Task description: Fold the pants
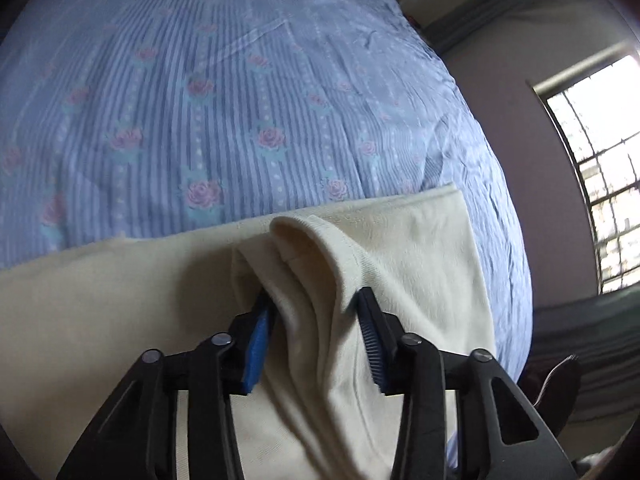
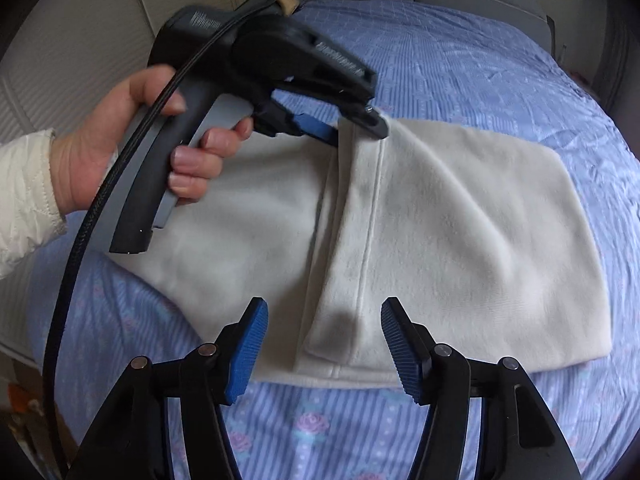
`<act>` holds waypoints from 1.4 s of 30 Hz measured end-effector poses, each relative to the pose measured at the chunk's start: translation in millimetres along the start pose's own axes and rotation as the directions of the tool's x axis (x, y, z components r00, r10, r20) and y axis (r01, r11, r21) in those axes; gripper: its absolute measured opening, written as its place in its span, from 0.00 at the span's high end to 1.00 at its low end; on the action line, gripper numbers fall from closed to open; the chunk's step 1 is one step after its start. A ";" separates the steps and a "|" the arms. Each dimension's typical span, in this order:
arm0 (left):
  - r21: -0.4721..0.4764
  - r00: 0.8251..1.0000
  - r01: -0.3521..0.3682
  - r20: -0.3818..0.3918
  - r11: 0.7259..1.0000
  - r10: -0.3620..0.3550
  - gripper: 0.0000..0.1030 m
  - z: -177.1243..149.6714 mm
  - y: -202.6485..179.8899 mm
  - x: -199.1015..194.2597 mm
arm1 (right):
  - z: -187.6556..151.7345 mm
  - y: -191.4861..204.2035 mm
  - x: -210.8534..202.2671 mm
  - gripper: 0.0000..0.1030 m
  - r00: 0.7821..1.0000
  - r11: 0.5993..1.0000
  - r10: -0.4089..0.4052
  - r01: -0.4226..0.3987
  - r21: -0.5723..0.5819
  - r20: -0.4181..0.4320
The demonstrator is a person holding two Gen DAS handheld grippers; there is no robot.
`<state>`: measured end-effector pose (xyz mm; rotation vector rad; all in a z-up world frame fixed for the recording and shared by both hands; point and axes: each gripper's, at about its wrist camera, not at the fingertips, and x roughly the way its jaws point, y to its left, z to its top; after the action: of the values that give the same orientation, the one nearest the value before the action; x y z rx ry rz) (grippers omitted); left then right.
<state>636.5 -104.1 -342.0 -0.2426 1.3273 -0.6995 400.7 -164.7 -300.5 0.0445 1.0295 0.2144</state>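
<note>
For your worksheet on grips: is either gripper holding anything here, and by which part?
The left gripper pinches the cream pants at a hemmed edge bunched between its fingers. The right gripper is open above them, holding nothing.

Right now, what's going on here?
A person is folding cream pants on a bed with a blue floral sheet, one handheld gripper in each hand. The left gripper is pinching a raised fold of the fabric at the far edge. The right gripper is open, hovering over the near edge and holding nothing. The pants already lie doubled over.
</note>
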 end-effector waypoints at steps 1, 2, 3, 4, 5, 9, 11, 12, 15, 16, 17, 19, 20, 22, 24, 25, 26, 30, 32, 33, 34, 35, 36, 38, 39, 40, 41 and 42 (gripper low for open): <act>-0.021 1.000 0.008 0.003 1.000 -0.008 0.63 1.7 1.9 2.4 | 0.2 0.4 7.7 0.43 1.000 1.000 -0.005 0.005 0.000 -0.019; -0.035 1.000 0.012 0.003 0.999 -0.012 0.63 1.6 3.7 4.8 | 0.4 -0.8 12.1 0.44 0.999 1.000 0.000 0.000 0.008 -0.038; -0.038 1.000 0.009 0.006 0.999 -0.009 0.63 2.4 4.0 7.4 | -0.4 -2.4 16.4 0.47 0.999 1.000 0.003 -0.002 0.017 -0.047; -0.036 1.000 0.004 0.007 0.999 -0.004 0.65 3.1 5.0 10.0 | -1.6 -3.4 19.7 0.50 0.998 1.000 -0.004 0.005 0.021 -0.057; -0.031 1.000 0.001 0.010 1.000 0.000 0.72 3.5 3.9 11.4 | -2.8 -4.7 21.5 0.59 0.998 1.000 -0.017 0.019 0.019 -0.060; -0.011 1.000 0.022 0.022 1.000 -0.022 0.89 1.6 -6.1 8.7 | -5.6 -13.0 26.2 0.81 0.997 1.000 -0.011 0.012 0.022 -0.072; 0.026 0.998 0.038 0.055 0.999 -0.040 0.90 1.5 -14.7 -5.4 | -4.8 -9.3 21.6 0.85 0.997 1.000 -0.014 0.012 -0.018 -0.075; 0.031 0.993 0.080 0.080 0.996 -0.082 0.90 2.0 -17.2 -19.0 | -2.4 -7.3 16.5 0.86 0.997 1.000 -0.008 0.006 -0.029 -0.072; 0.026 0.984 0.116 0.132 0.993 -0.118 0.90 7.4 -17.3 -45.2 | 7.5 -7.3 -14.0 0.86 0.998 0.999 0.049 -0.049 0.017 -0.025; 0.026 0.987 0.095 0.126 0.995 -0.097 0.89 10.0 -15.8 -45.0 | 11.9 -7.2 -19.5 0.86 0.998 0.997 0.067 -0.066 0.034 -0.013; 0.028 0.992 0.054 0.114 0.998 -0.057 0.89 12.7 -9.9 -42.2 | 16.3 -6.4 -20.8 0.86 0.996 0.995 0.084 -0.083 0.052 -0.013; -0.002 0.997 0.021 0.072 1.000 -0.021 0.88 16.0 7.6 -27.7 | 19.9 -4.0 -9.4 0.86 0.993 0.991 0.114 -0.112 0.070 -0.025; -0.022 0.999 0.008 0.045 1.000 -0.007 0.87 16.5 14.7 -18.4 | 20.6 -2.2 -1.2 0.86 0.994 0.993 0.101 -0.099 0.058 -0.043; -0.038 1.000 -0.024 0.002 0.999 0.024 0.85 14.3 24.8 2.7 | 16.8 -1.0 14.0 0.86 0.993 0.995 0.081 -0.076 0.063 -0.087; -0.015 1.000 -0.025 0.018 1.000 0.025 0.83 10.1 27.5 7.2 | 11.7 4.2 18.5 0.85 0.992 0.997 0.061 -0.057 0.044 -0.111; -0.014 1.000 -0.017 0.026 1.000 0.017 0.81 8.2 28.5 5.8 | 10.0 7.3 18.0 0.85 0.993 0.999 0.042 -0.041 0.012 -0.108; -0.018 1.000 -0.013 0.029 1.000 0.013 0.78 6.0 29.2 5.9 | 13.4 9.7 16.2 0.82 0.994 0.999 0.035 -0.036 -0.005 -0.108; 0.022 0.996 -0.091 0.020 0.996 0.091 0.62 -1.5 25.6 -7.0 | 9.4 9.0 15.8 0.71 0.990 0.999 0.030 -0.034 -0.024 -0.135; 0.043 0.979 -0.186 0.097 0.982 0.181 0.49 -12.8 24.1 -33.4 | 8.9 12.2 9.4 0.66 0.989 0.999 0.021 -0.027 -0.042 -0.147; 0.055 0.970 -0.213 0.128 0.975 0.205 0.48 -16.3 21.9 -49.0 | 8.7 12.8 -0.6 0.61 0.990 0.998 0.026 -0.033 -0.048 -0.140; 0.066 0.962 -0.238 0.151 0.969 0.226 0.47 -22.9 21.1 -62.0 | 9.4 15.2 -9.5 0.58 0.991 0.998 0.037 -0.044 -0.055 -0.125; 0.074 0.956 -0.255 0.167 0.964 0.240 0.47 -28.3 22.8 -73.6 | 8.8 18.0 -23.2 0.52 0.993 0.996 0.047 -0.054 -0.065 -0.105; 0.087 0.948 -0.279 0.181 0.956 0.261 0.47 -36.0 22.3 -88.2 | 9.1 21.0 -32.0 0.48 0.995 0.996 0.053 -0.059 -0.073 -0.088; 0.092 0.934 -0.315 0.209 0.945 0.291 0.47 -50.2 22.1 -112.1 | 10.2 25.4 -55.0 0.46 0.996 0.993 0.074 -0.079 -0.086 -0.054; 0.078 0.925 -0.327 0.228 0.942 0.303 0.47 -59.4 24.4 -125.9 | 11.2 26.0 -63.2 0.46 0.996 0.992 0.082 -0.085 -0.090 -0.046; 0.054 0.919 -0.332 0.242 0.942 0.310 0.46 -68.4 27.7 -139.0 | 14.9 25.7 -69.5 0.46 0.996 0.992 0.086 -0.089 -0.094 -0.037; 0.020 0.913 -0.332 0.257 0.943 0.316 0.43 -79.1 32.3 -153.6 | 17.8 25.8 -78.5 0.45 0.996 0.991 0.082 -0.084 -0.102 -0.025; -0.013 0.907 -0.333 0.270 0.943 0.324 0.41 -89.2 34.6 -165.3 | 19.7 28.6 -84.3 0.43 0.997 0.991 0.077 -0.078 -0.109 -0.019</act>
<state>551.4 40.3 -250.6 -0.0777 1.0602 -0.3853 371.3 -152.2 -215.1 -0.0172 1.0297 0.3422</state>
